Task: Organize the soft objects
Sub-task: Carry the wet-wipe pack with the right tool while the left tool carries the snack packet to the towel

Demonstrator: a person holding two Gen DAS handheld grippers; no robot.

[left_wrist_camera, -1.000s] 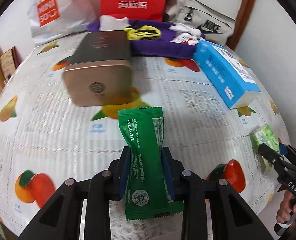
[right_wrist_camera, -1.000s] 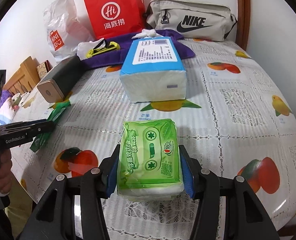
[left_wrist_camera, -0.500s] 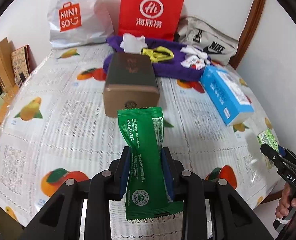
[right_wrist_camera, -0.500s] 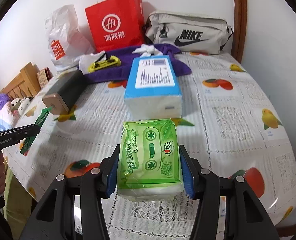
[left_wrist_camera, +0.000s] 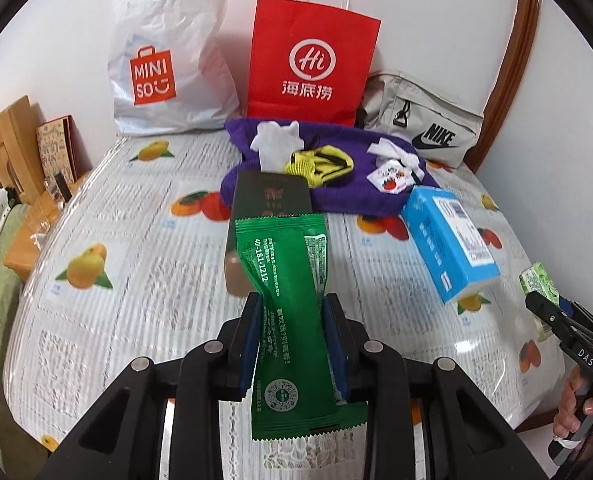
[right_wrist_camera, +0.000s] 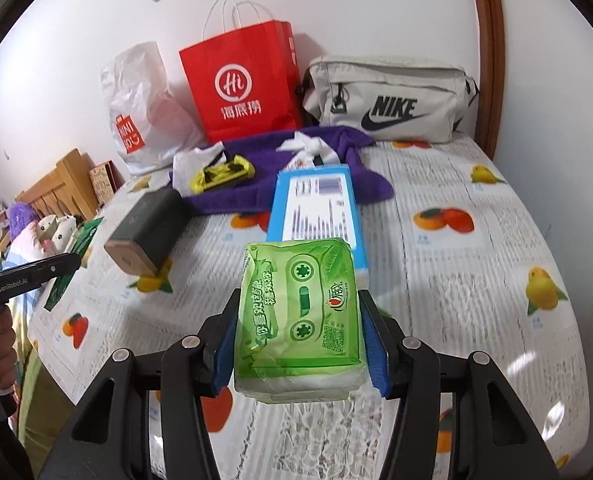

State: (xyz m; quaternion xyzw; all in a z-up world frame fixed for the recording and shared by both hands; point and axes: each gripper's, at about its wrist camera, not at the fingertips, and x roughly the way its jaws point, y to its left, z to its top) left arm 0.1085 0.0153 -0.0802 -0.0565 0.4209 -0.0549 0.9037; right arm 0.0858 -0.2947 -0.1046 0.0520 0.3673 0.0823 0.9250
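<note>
My left gripper (left_wrist_camera: 292, 320) is shut on a dark green foil packet (left_wrist_camera: 290, 308) and holds it up above the table's near edge. My right gripper (right_wrist_camera: 300, 332) is shut on a light green tissue pack (right_wrist_camera: 300, 312), also lifted. The tissue pack also shows at the right edge of the left wrist view (left_wrist_camera: 538, 280). The green packet shows at the left of the right wrist view (right_wrist_camera: 74, 256). A blue tissue box (left_wrist_camera: 448, 240) lies on the table, also in the right wrist view (right_wrist_camera: 316, 204).
A dark brown box (left_wrist_camera: 268, 208) lies mid-table. A purple cloth (left_wrist_camera: 336, 184) at the back holds a yellow item (left_wrist_camera: 320, 164) and white wrappers. A MINISO bag (left_wrist_camera: 168, 68), red paper bag (left_wrist_camera: 312, 68) and Nike bag (left_wrist_camera: 420, 124) stand by the wall. The tablecloth (left_wrist_camera: 136, 264) has fruit prints.
Both grippers have lifted and pulled back from the table with their packs still held. The boxes and bags now look farther away and lower.
</note>
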